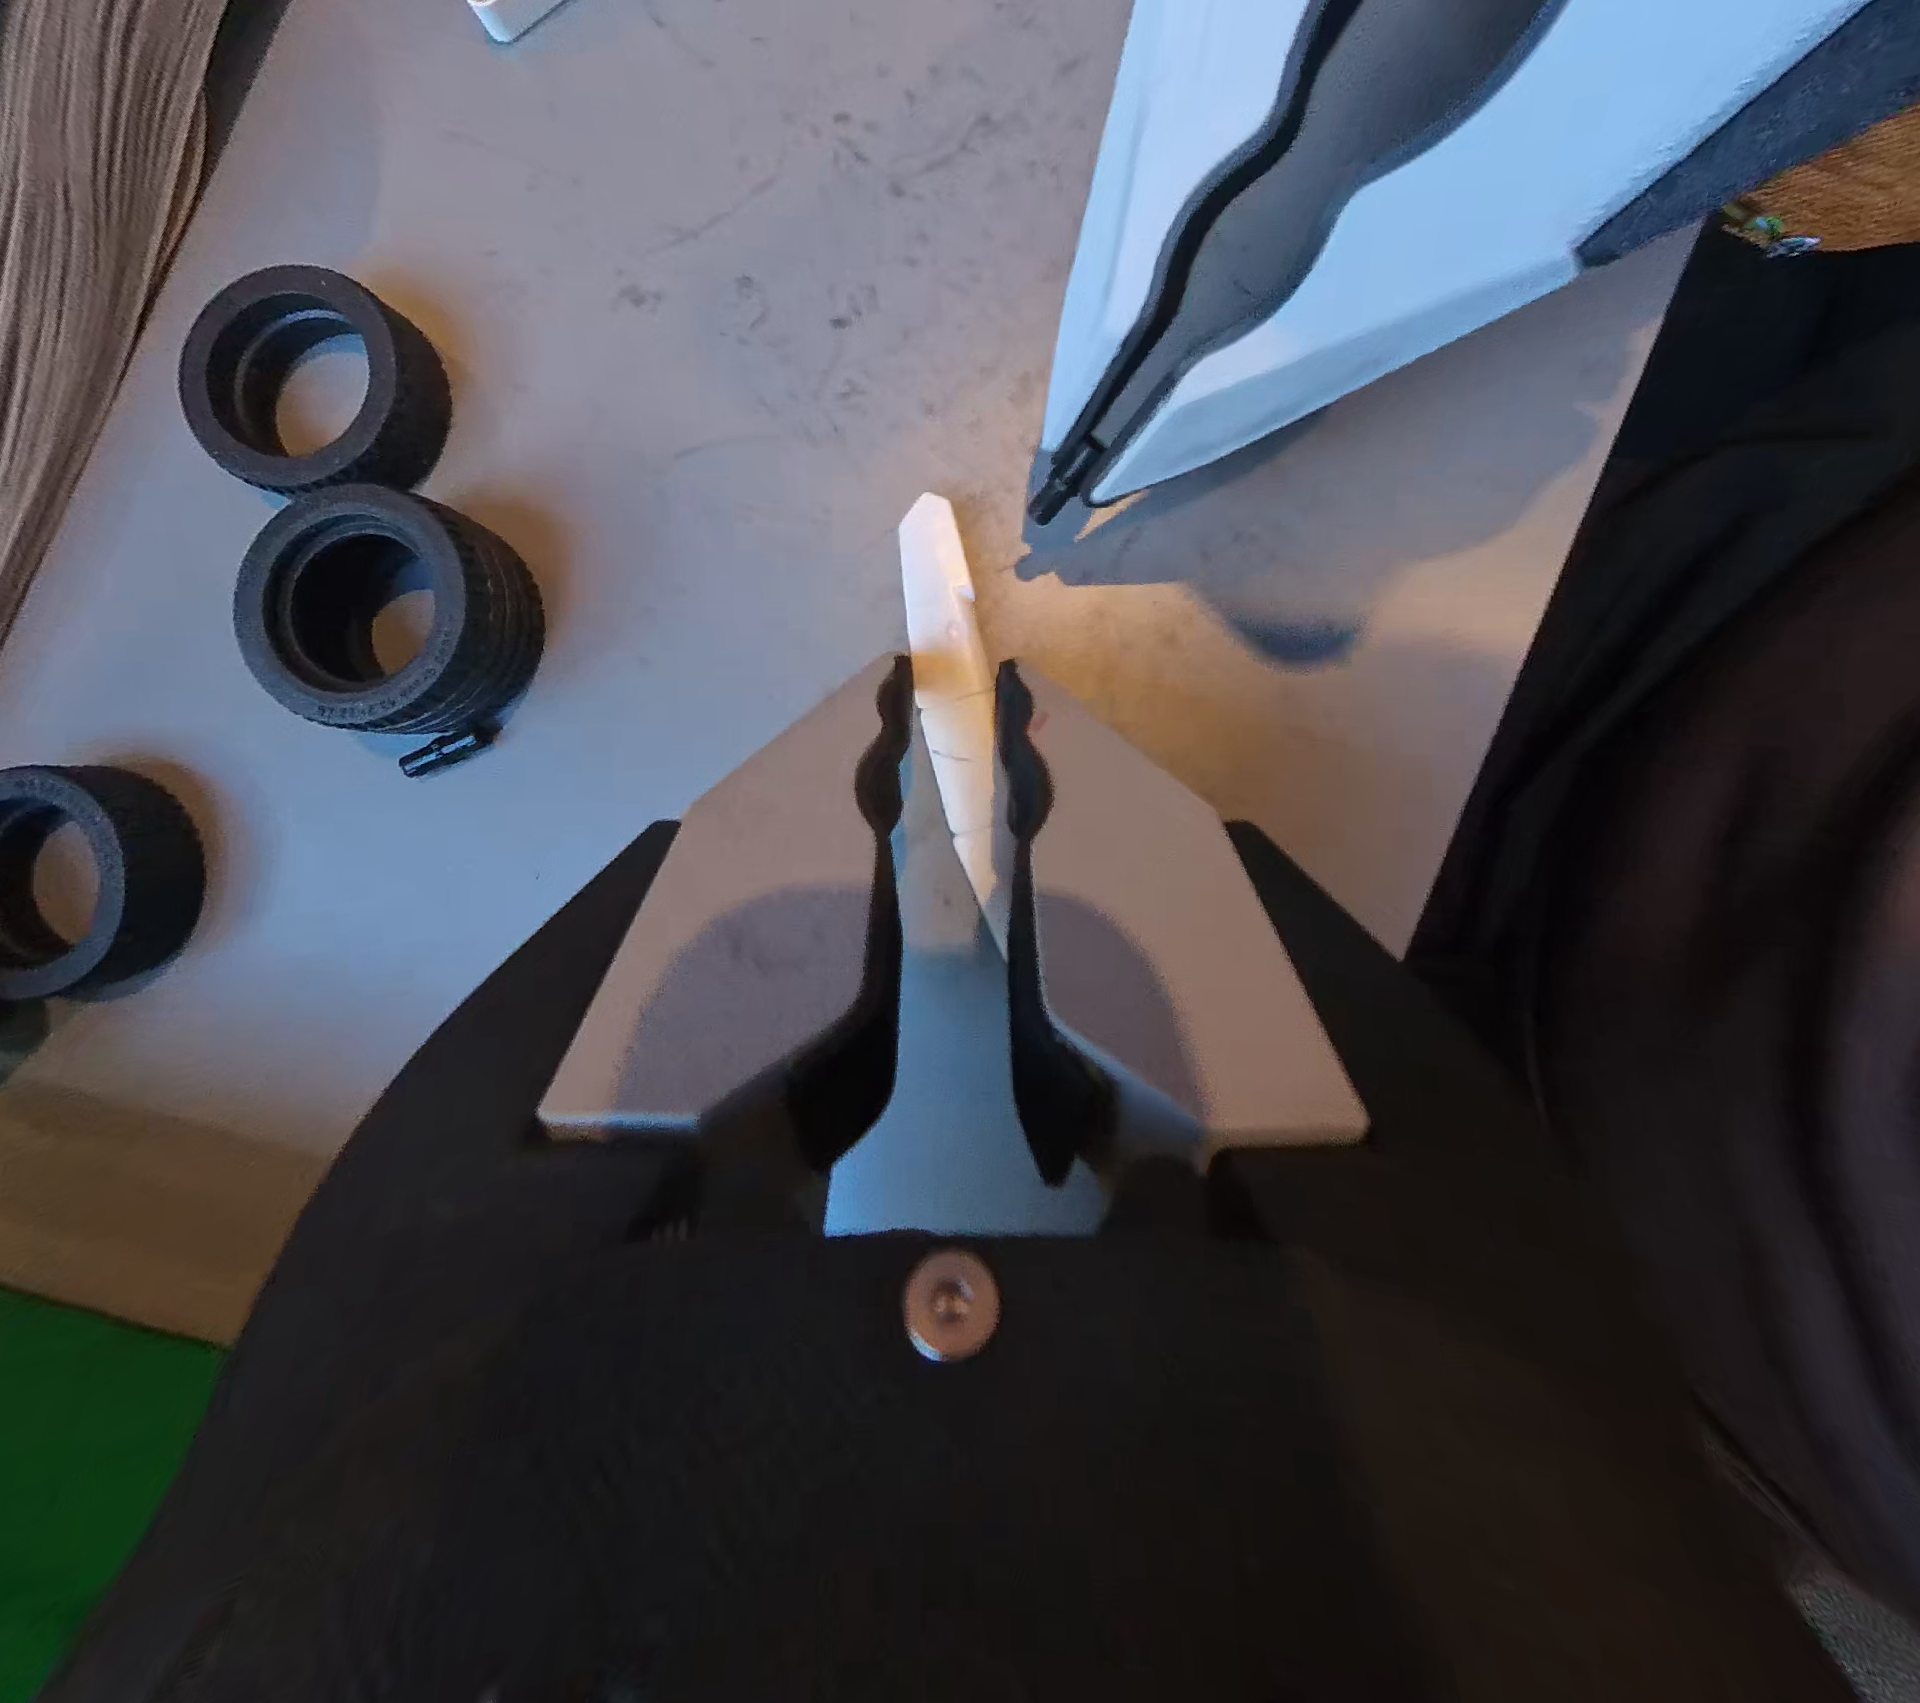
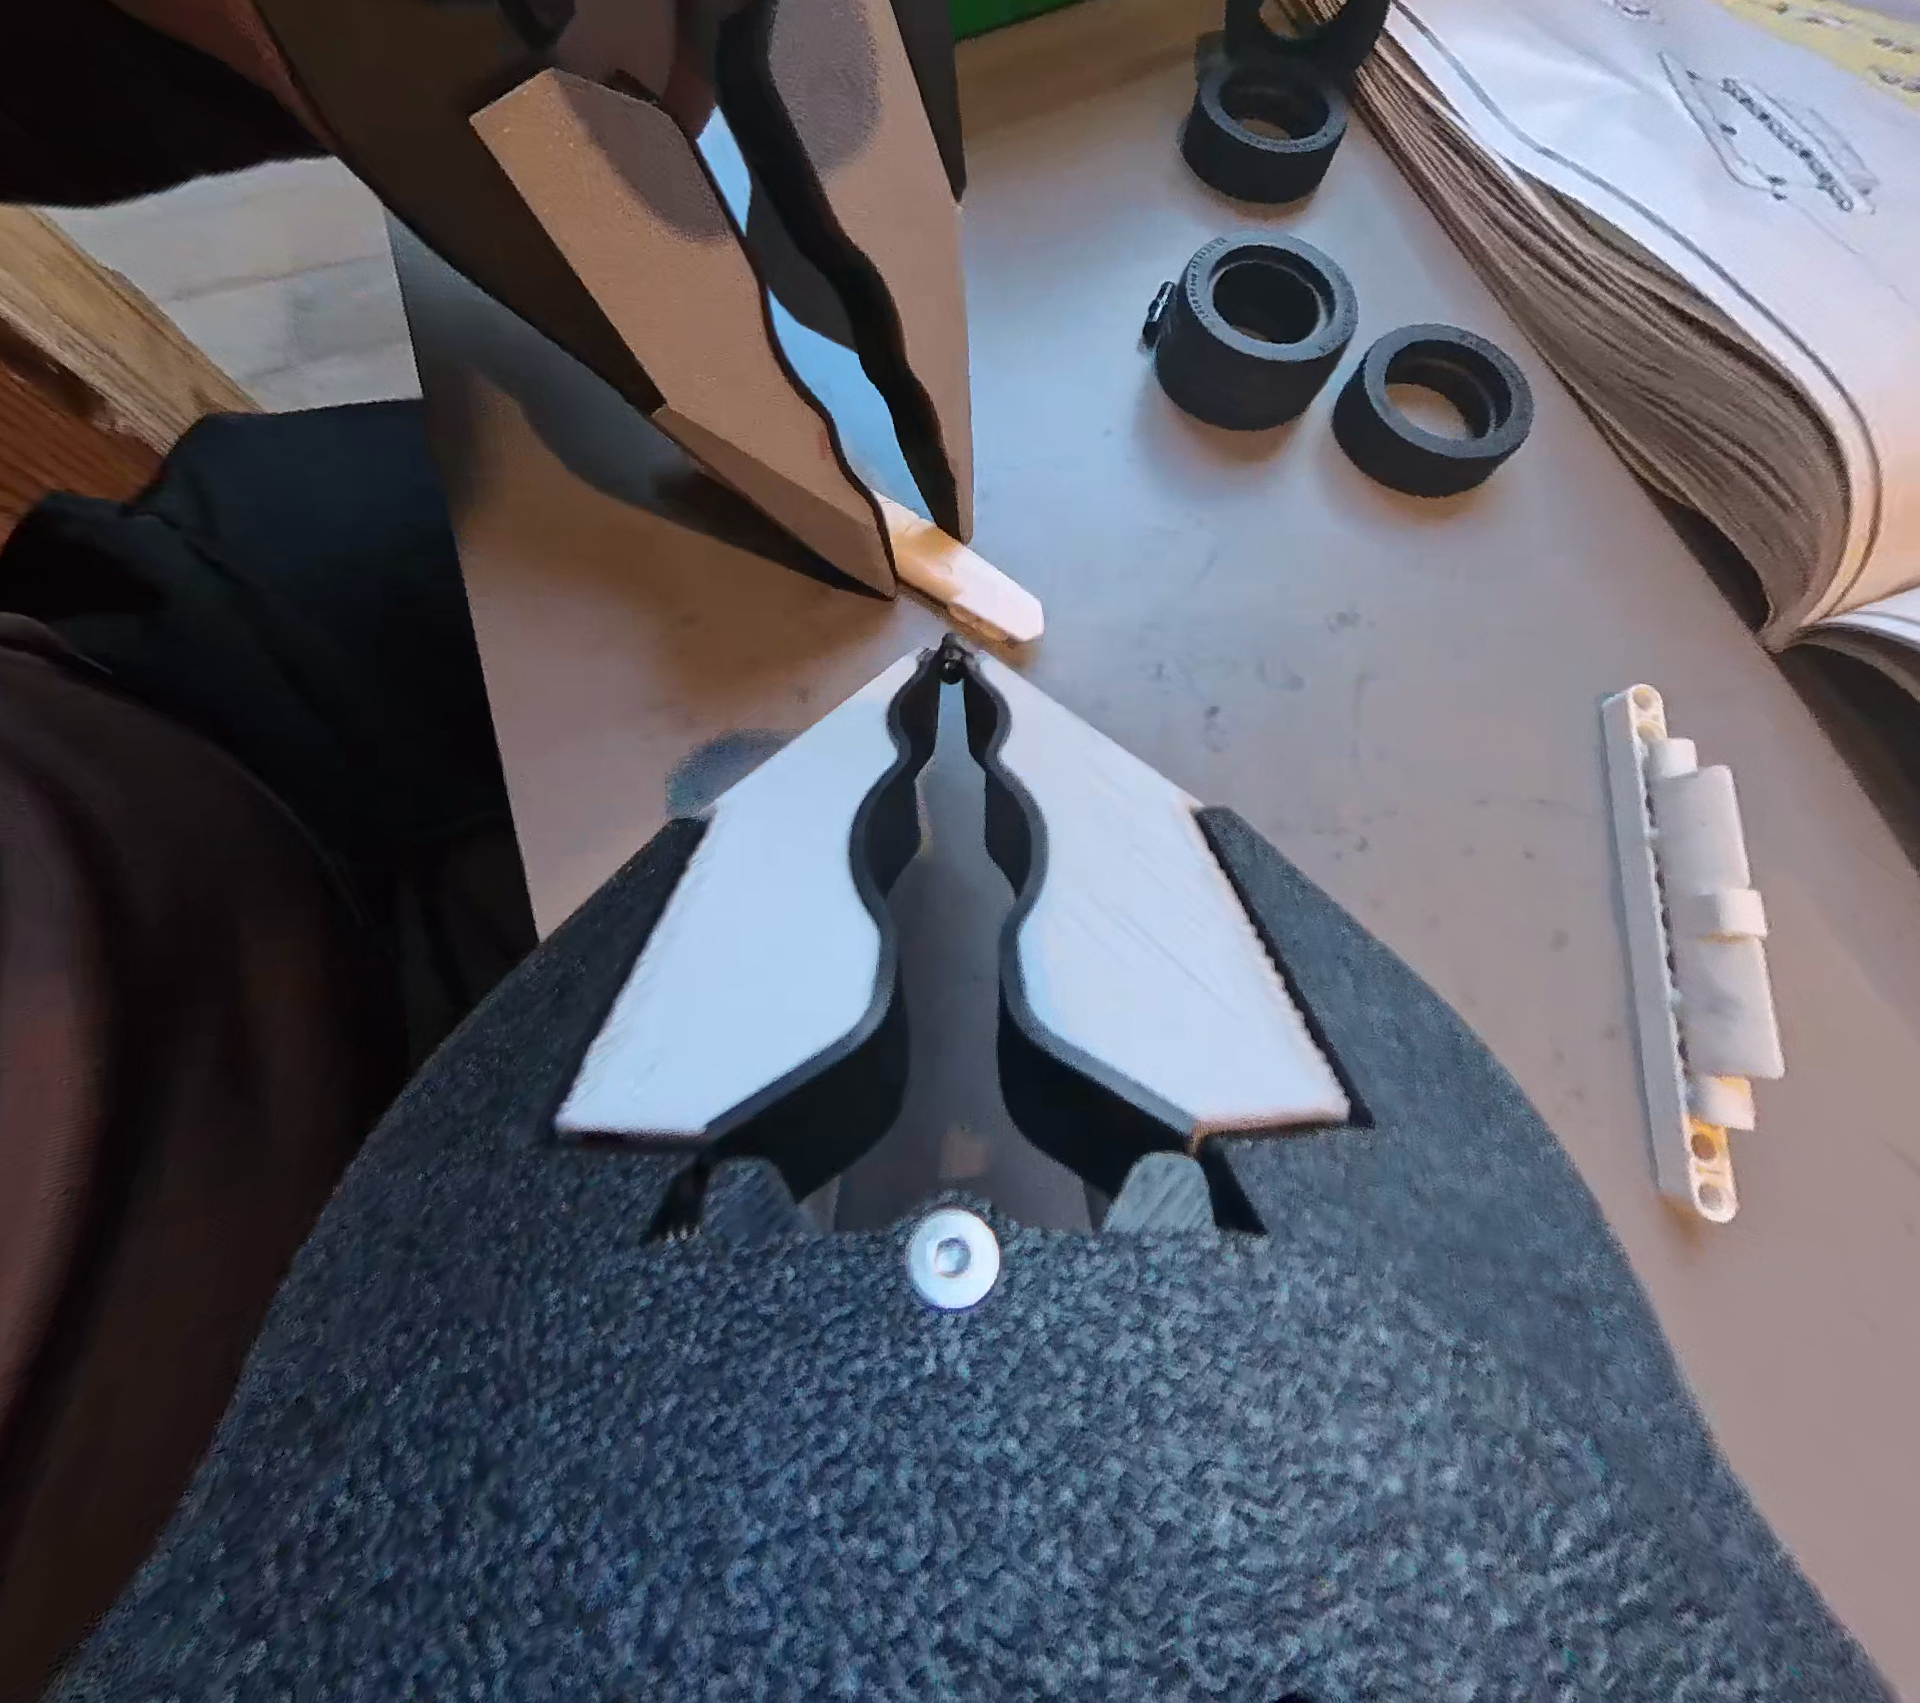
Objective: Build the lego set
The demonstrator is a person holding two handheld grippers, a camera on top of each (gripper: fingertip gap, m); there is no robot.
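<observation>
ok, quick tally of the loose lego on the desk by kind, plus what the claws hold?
Black tyres: 4
Long white beam assembly: 1
White piece in left claw: 1
Small black pin in right claw: 1
Small black pin by a tyre: 1
Total: 8

Opposed close wrist views (shared tabletop [image 1: 727,219])

left gripper [image 1: 954,677] — fingers clamped, tilted down | right gripper [image 2: 951,666] — fingers pinched together, tips near left's

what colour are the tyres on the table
Black tyres, clearest in the right wrist view.
</observation>
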